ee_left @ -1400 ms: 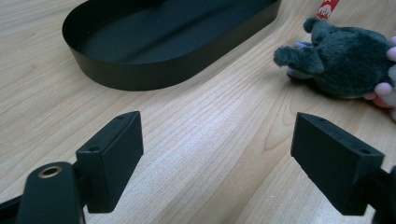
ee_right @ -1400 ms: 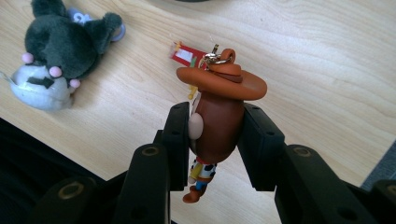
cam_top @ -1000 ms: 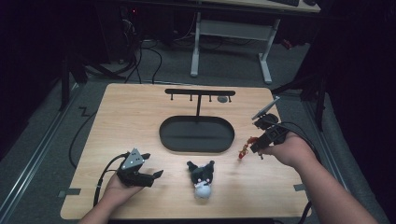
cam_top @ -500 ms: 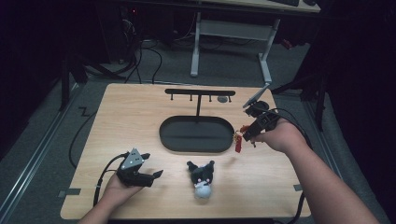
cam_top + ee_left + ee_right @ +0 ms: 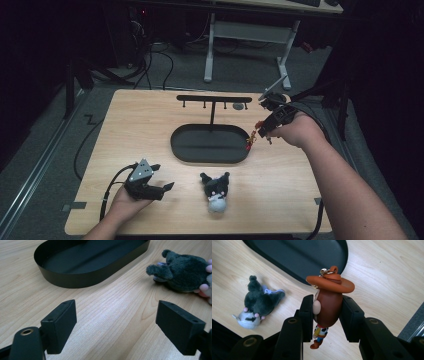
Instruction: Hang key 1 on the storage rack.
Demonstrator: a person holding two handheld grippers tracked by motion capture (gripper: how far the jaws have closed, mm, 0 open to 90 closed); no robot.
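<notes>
Two grippers over wood table [image 5: 150, 130], dark room: left gripper [image 5: 159, 186] released, right gripper [image 5: 262, 131] grasping cowboy figure [image 5: 328, 302].

the pale wooden worktop [image 5: 105, 315] has a smooth, faintly sheened finish with fine straight grain. the black oval tray [image 5: 75, 280] looks like thin matt metal, its wall smooth and even. the dark grey and white plush toy [image 5: 185, 272] is fuzzy cloth with a short soft pile. the small brown-hatted cowboy figure [image 5: 328, 302] is smooth, slightly glossy plastic or rubber with a small shiny metal ring on top. the jaws holding it are matt black plastic.
</notes>
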